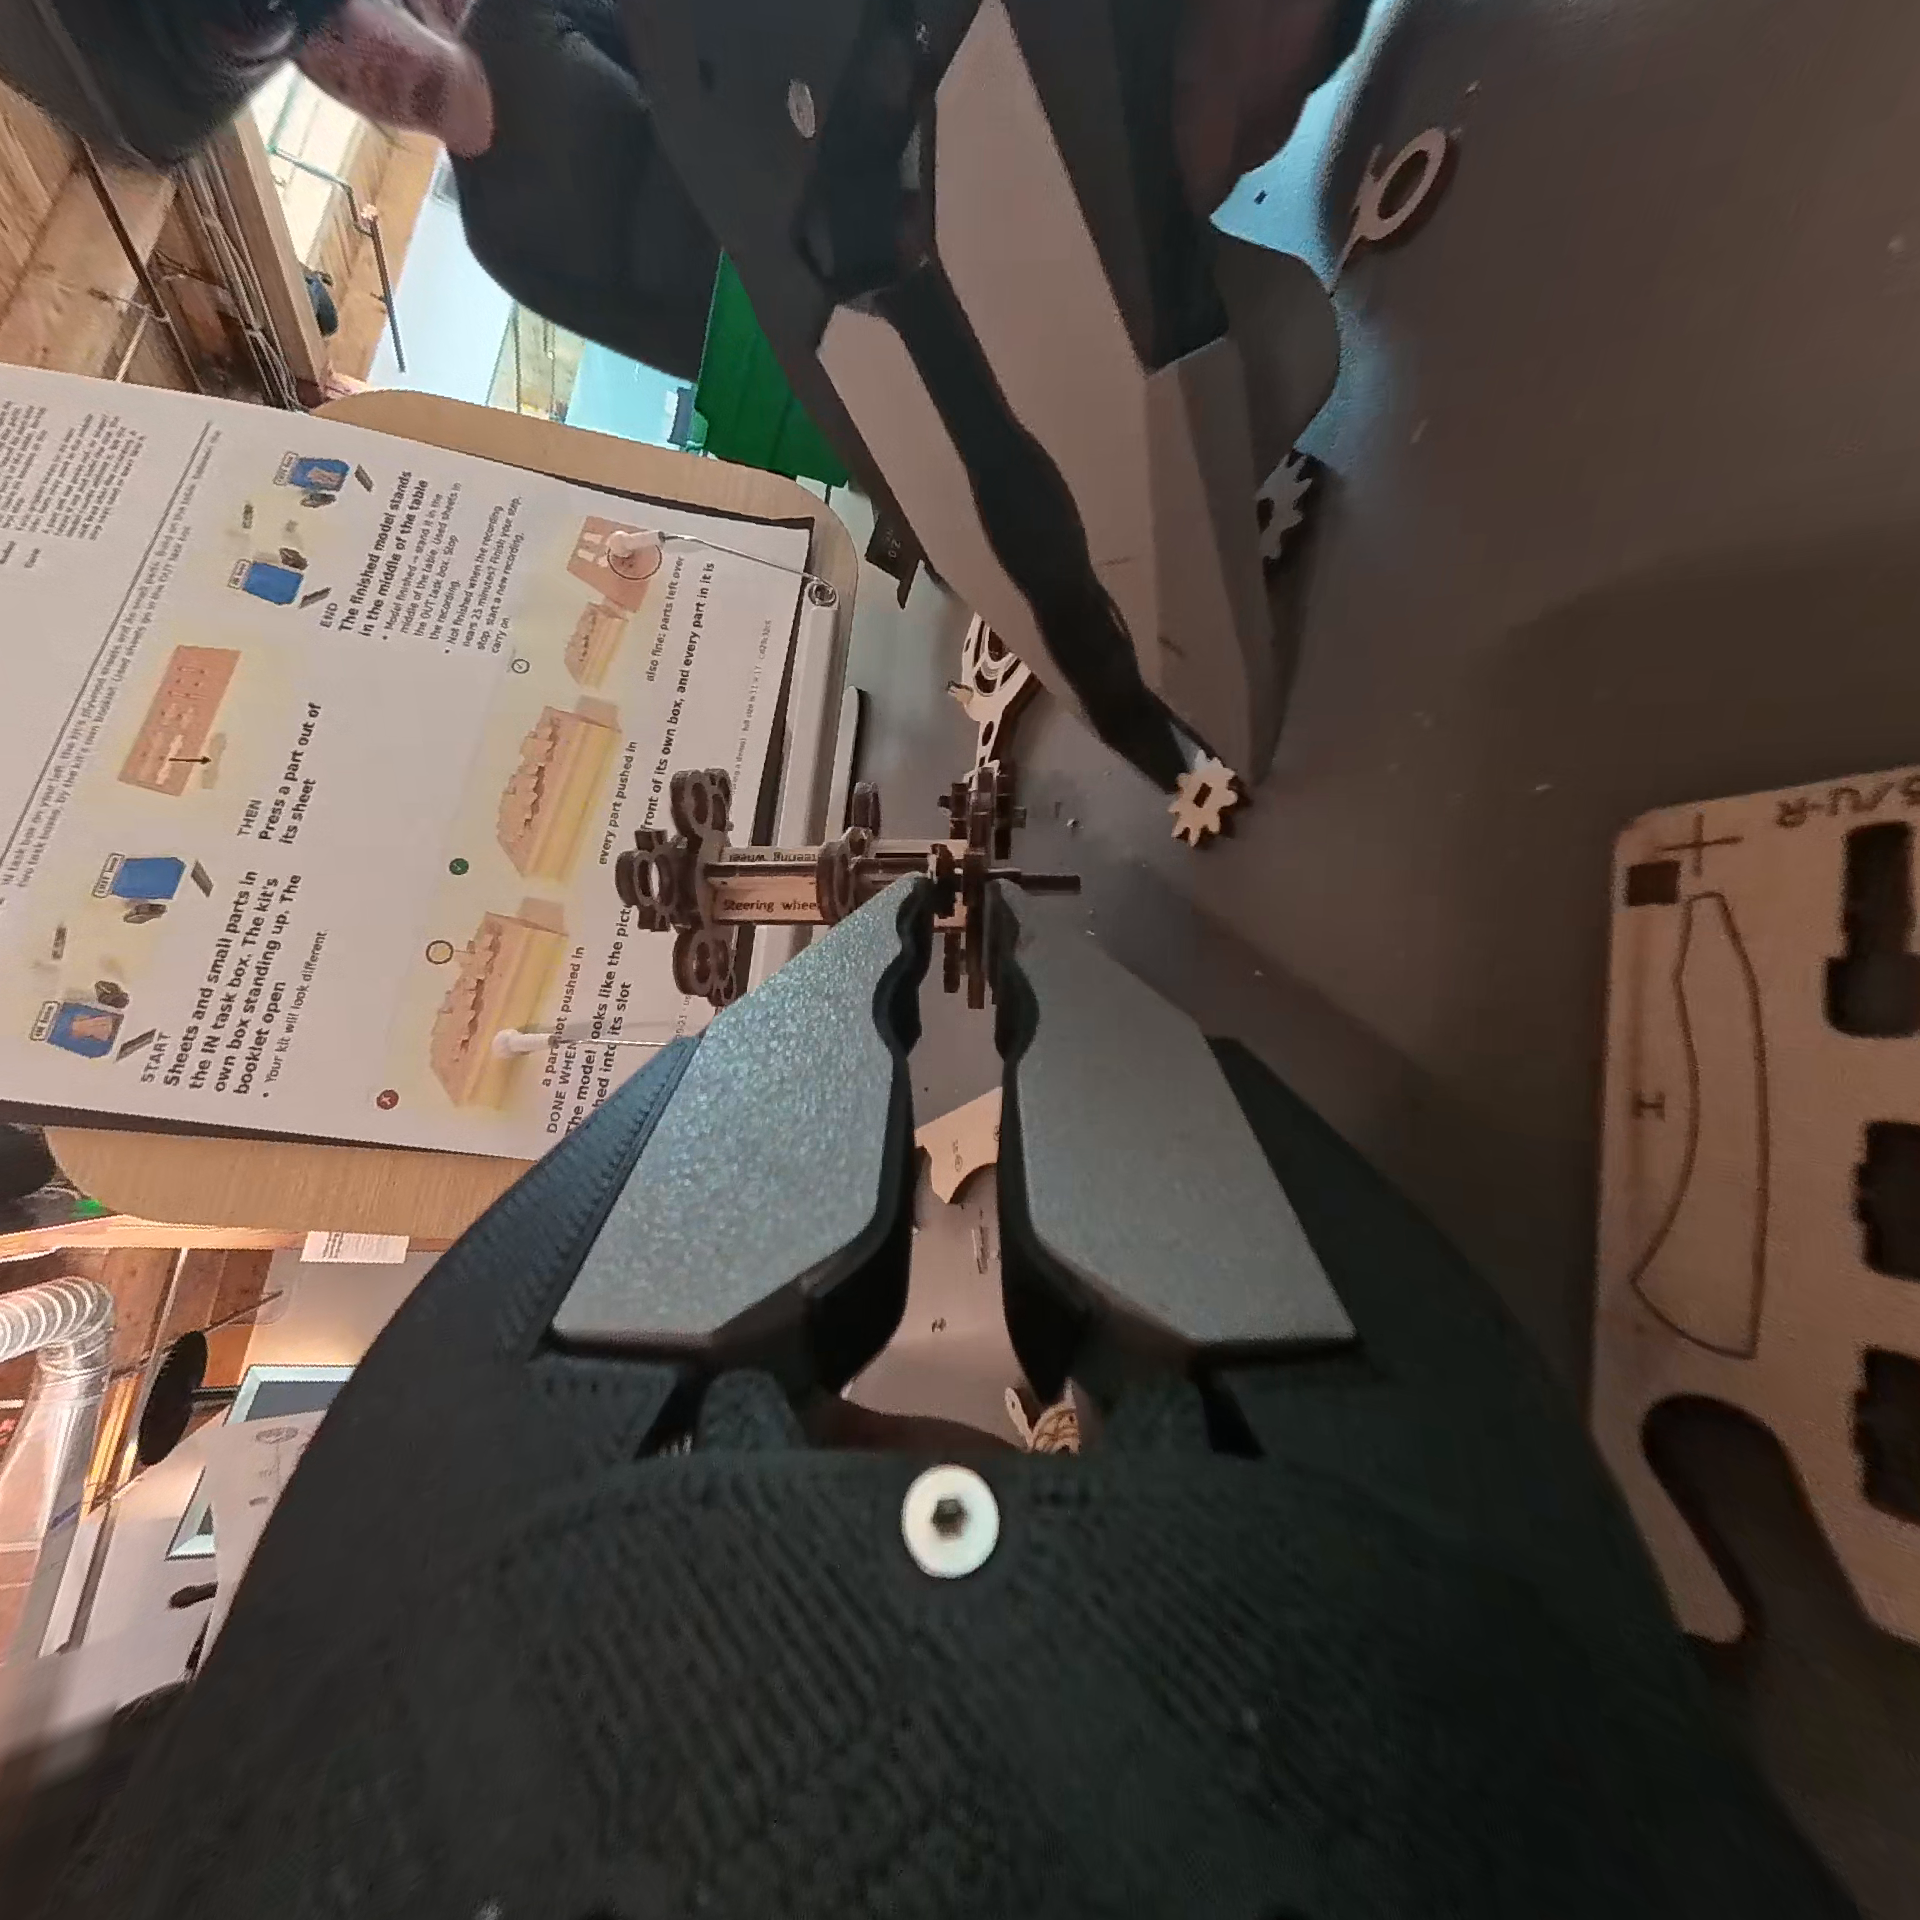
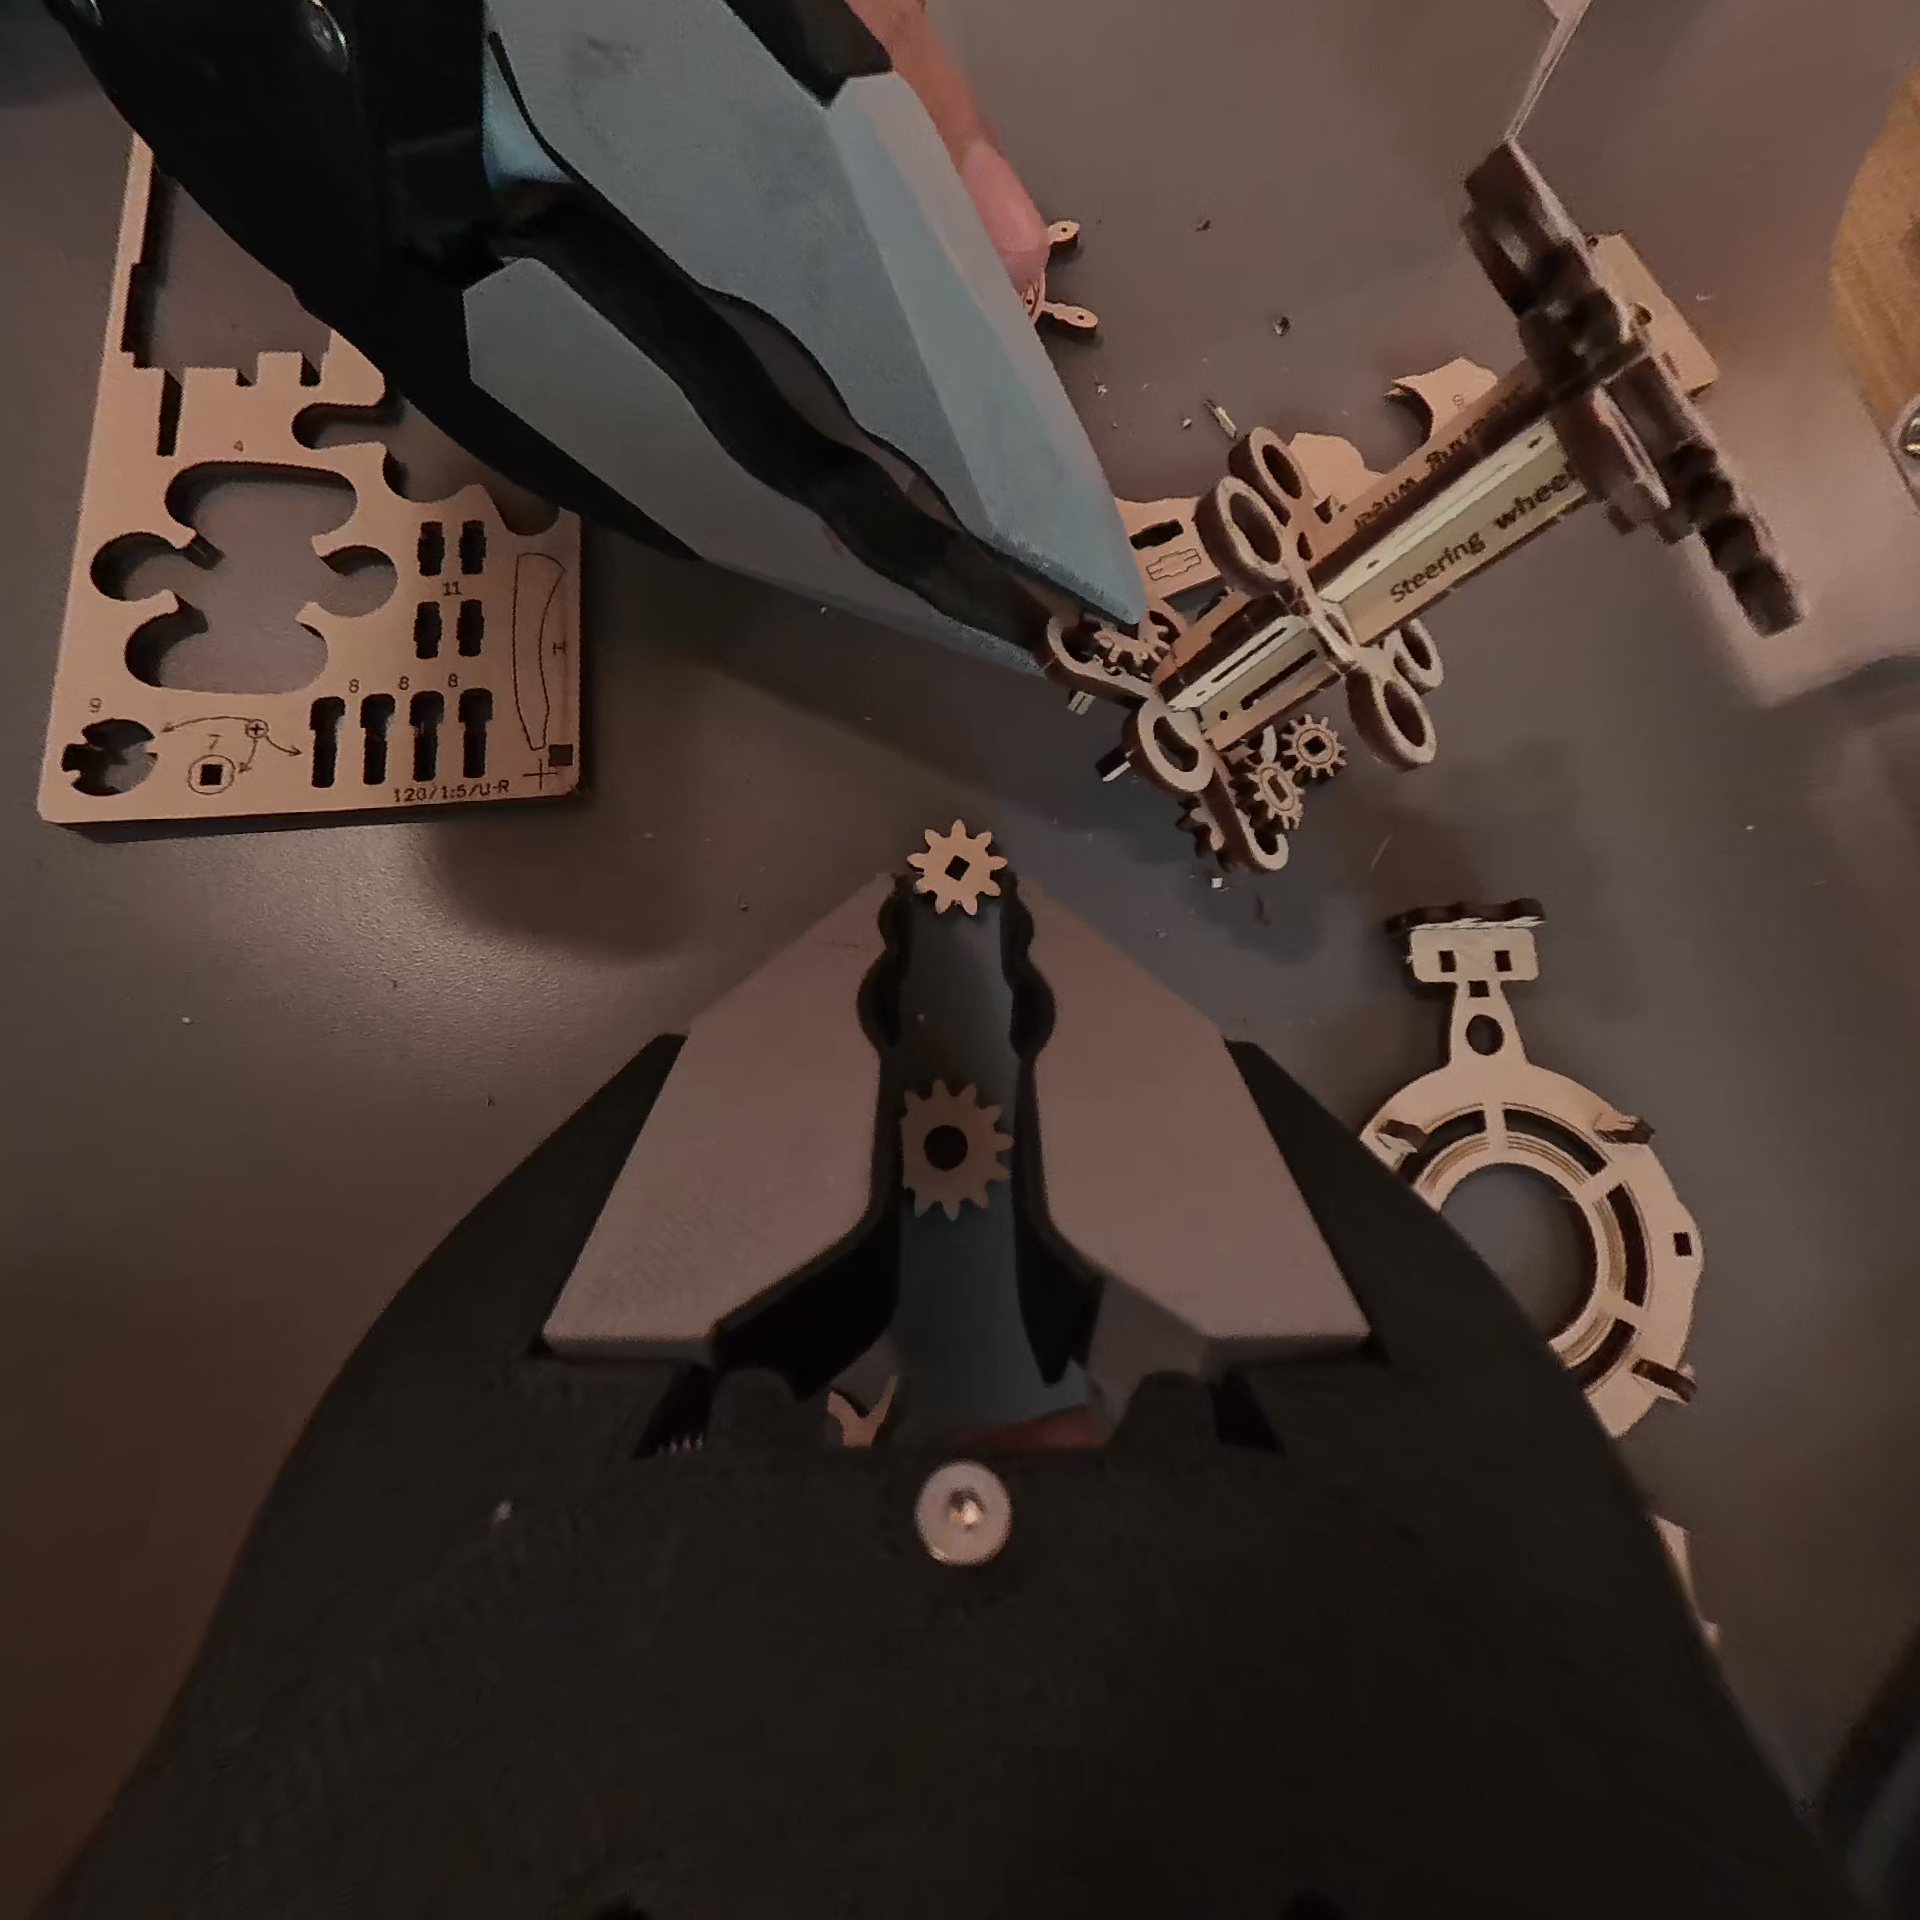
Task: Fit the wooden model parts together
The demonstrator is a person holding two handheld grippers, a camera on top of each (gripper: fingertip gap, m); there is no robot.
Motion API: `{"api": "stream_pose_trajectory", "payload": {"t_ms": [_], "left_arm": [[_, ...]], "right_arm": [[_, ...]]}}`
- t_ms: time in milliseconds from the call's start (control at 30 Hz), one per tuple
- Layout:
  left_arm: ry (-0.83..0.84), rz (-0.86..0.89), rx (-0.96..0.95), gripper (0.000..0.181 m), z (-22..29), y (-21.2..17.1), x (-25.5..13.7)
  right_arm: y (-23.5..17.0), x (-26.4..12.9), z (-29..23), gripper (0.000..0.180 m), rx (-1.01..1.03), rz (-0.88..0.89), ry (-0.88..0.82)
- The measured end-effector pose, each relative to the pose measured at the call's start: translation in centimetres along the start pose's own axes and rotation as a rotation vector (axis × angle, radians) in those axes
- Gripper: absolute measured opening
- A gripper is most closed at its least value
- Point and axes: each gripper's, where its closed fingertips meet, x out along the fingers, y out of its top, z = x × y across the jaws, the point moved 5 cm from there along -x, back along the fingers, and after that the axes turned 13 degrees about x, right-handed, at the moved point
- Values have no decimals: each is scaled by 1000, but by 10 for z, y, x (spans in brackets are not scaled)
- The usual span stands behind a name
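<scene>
My left gripper (image 1: 956, 899) is shut on one end of the wooden steering-shaft assembly (image 1: 790, 894), a light shaft with dark gear and loop discs, and holds it above the grey table. In the right wrist view this gripper (image 2: 1101, 636) comes in from the upper left and grips the assembly (image 2: 1351, 592) at its loop end. My right gripper (image 2: 956, 888) is shut on a small light gear with a square hole (image 2: 956, 865). In the left wrist view it (image 1: 1210, 774) holds that gear (image 1: 1205, 800) just right of the assembly, apart from it.
A punched-out plywood sheet (image 2: 301, 623) lies at the left and also shows in the left wrist view (image 1: 1766, 1195). A ring-shaped wooden part (image 2: 1538, 1195) lies at the right. A loose round-hole gear (image 2: 954, 1148) lies under my right fingers. A printed instruction sheet (image 1: 416, 779) lies on a wooden board. There is about 5 cm between the tips of the two grippers.
</scene>
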Motion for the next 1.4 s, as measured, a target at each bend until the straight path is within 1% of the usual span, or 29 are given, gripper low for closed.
{"api": "stream_pose_trajectory", "payload": {"t_ms": [133, 333, 467, 667, 800, 967, 1067, 1100, 1167, 1267, 1400], "left_arm": [[-17, -11, -20, 6, 1, 0, 1], [-17, -68, -55, 6, -1, -8, 4], [-10, -105, -84, 6, -3, -14, 5], [-7, -140, -101, 6, -4, -18, 6], [-12, -151, -111, 6, -4, -20, 6], [-20, -159, -125, 7, -4, -23, 6], [-28, -156, -128, 6, -3, -23, 6], [-30, -154, -130, 6, -3, -23, 6], [-34, -149, -135, 6, -3, -22, 5], [-40, -146, -148, 7, -3, -22, 6], [-46, -143, -151, 6, -2, -22, 7]], "right_arm": [[0, -1, 5, 13, -28, 10, -60], [0, -2, 10, 13, -38, 15, -86], [0, -5, 15, 13, -19, 21, -101], [-3, -9, 29, 13, 68, 22, -141], [-6, -10, 29, 15, 139, 0, -95], [-12, -16, 9, 20, 55, -43, 33], [-15, -18, 1, 19, 28, -57, 101], [-14, -20, 1, 19, 21, -55, 108], [-11, -25, 12, 19, 30, -24, 49], [-6, -27, 27, 22, 88, 25, 8], [-10, -15, 26, 27, 76, -31, 27]]}}
